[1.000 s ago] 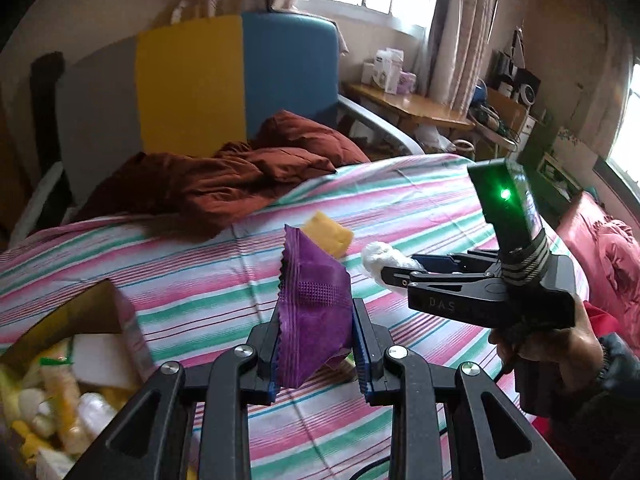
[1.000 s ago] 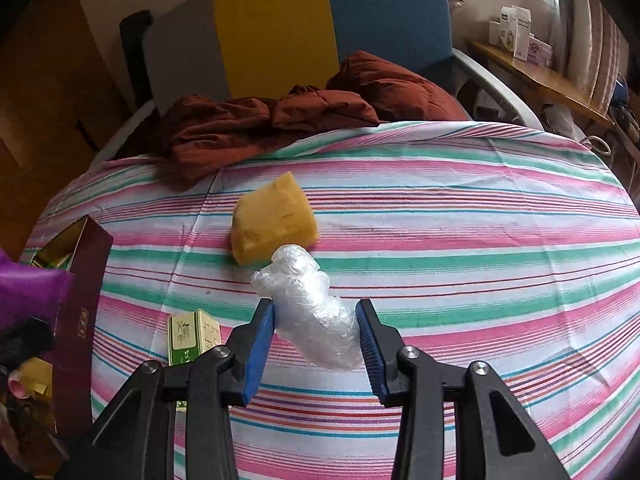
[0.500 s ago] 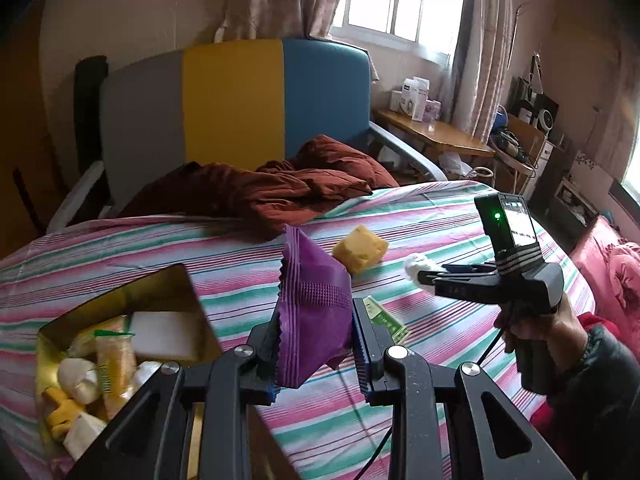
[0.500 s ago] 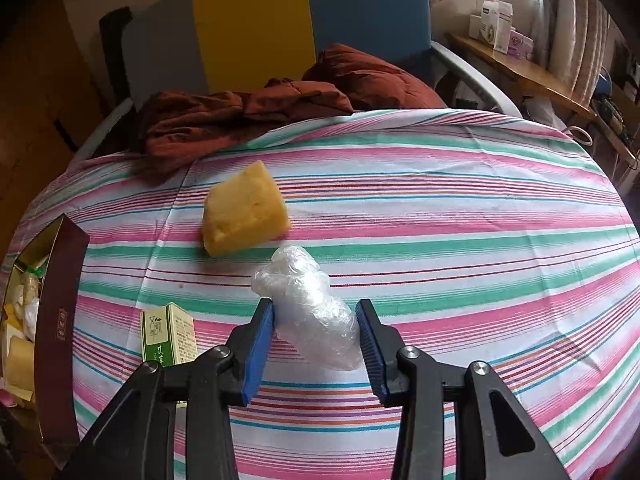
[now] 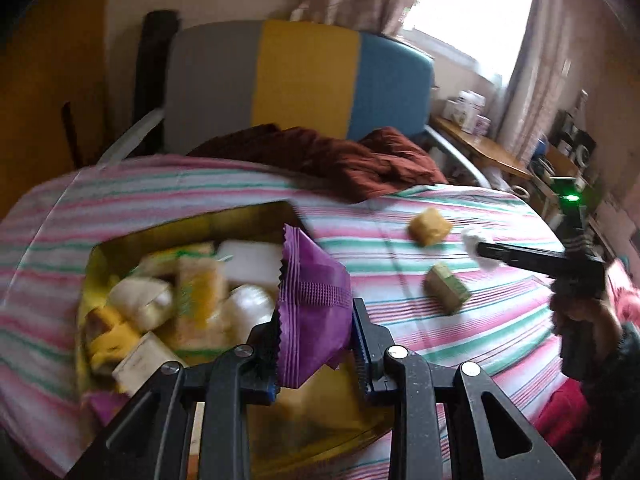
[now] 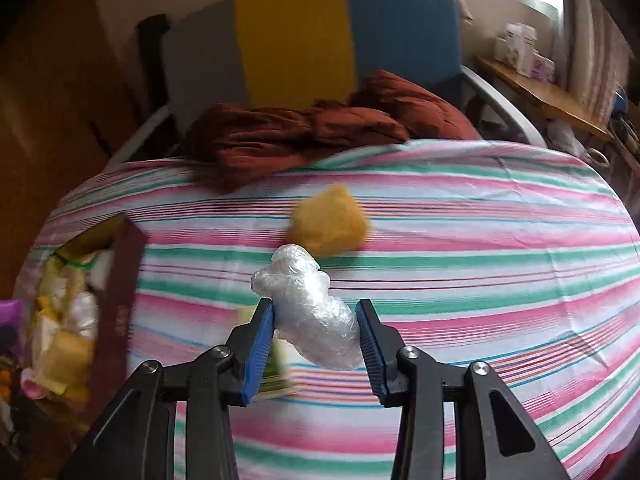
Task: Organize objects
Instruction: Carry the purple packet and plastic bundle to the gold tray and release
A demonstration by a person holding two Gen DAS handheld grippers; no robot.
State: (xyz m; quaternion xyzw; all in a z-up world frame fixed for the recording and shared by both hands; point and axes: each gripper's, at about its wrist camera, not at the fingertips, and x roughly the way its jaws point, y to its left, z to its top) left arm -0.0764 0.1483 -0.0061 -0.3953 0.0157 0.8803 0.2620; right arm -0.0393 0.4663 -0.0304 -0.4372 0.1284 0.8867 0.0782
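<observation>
Purple packet pinched by the left tongs (image 5: 314,344), clear plastic wad clamped in the right tongs (image 6: 316,340).

Upright between the left pads, the packet (image 5: 310,304) is held just above the open box (image 5: 192,228), which is crowded with small wrapped things. The wad (image 6: 310,308) is gripped between the right pads over the striped cloth (image 6: 480,260); a yellow sponge (image 6: 330,222) lies just beyond it, a small green carton (image 5: 446,287) below-left of it.

Purple packet (image 5: 310,304): glossy foil-like plastic, crimped serrated edges. Clear bundle (image 6: 314,308): crinkled thin plastic film, shiny. Striped sheet (image 6: 460,248): matt woven cloth. Box (image 5: 192,232): shiny gold inner walls. Yellow block (image 6: 330,222): matt, sponge-like.
</observation>
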